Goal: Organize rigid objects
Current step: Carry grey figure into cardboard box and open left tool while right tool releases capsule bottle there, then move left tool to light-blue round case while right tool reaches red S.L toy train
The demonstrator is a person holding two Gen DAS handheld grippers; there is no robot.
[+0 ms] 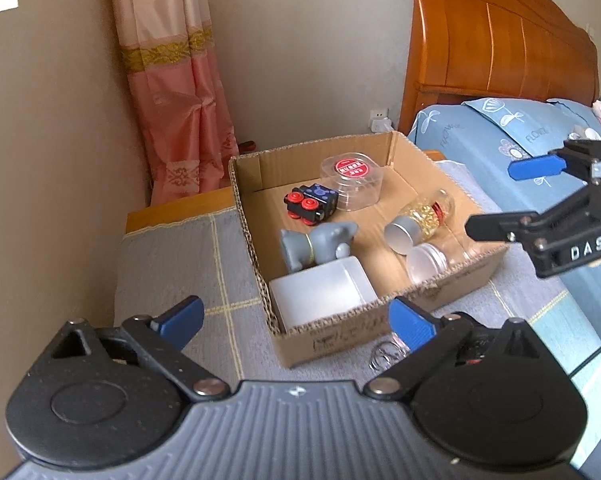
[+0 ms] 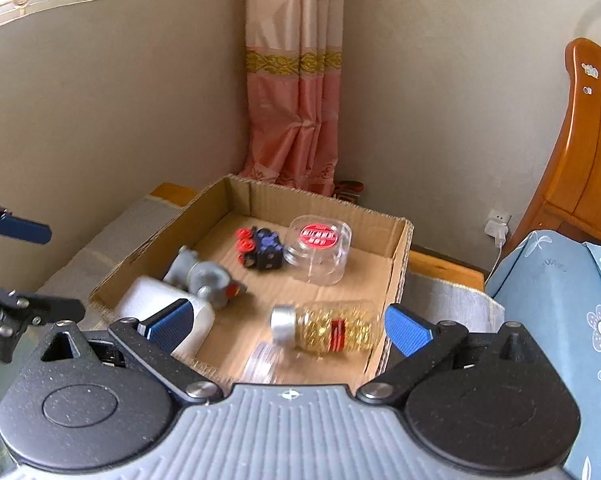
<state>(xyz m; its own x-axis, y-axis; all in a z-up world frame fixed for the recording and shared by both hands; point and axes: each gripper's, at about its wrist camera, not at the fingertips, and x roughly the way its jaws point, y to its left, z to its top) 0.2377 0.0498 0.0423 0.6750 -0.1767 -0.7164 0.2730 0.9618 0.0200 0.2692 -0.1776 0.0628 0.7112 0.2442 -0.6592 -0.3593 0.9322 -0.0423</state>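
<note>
A shallow cardboard box [image 1: 396,320] [image 2: 400,264] sits on a grey cloth. Inside lie a red-and-black toy block [image 1: 310,202] [image 2: 260,250], a clear tub with a red lid label [image 1: 352,180] [image 2: 318,254], a grey figurine [image 1: 318,246] [image 2: 204,282], a white frosted box [image 1: 320,294] [image 2: 160,300], a jar of gold beads [image 1: 420,216] [image 2: 328,330] on its side and a small clear jar [image 1: 426,264] [image 2: 262,364]. My left gripper [image 1: 296,320] is open and empty at the box's near wall. My right gripper [image 2: 286,326] [image 1: 488,196] is open and empty over the box's right edge.
A coiled wire spring [image 1: 384,354] lies on the cloth just outside the box's near wall. A bed with blue bedding [image 1: 500,136] [image 2: 560,300] and a wooden headboard [image 1: 500,40] stands to the right. A pink curtain [image 1: 180,100] and the walls close off the back.
</note>
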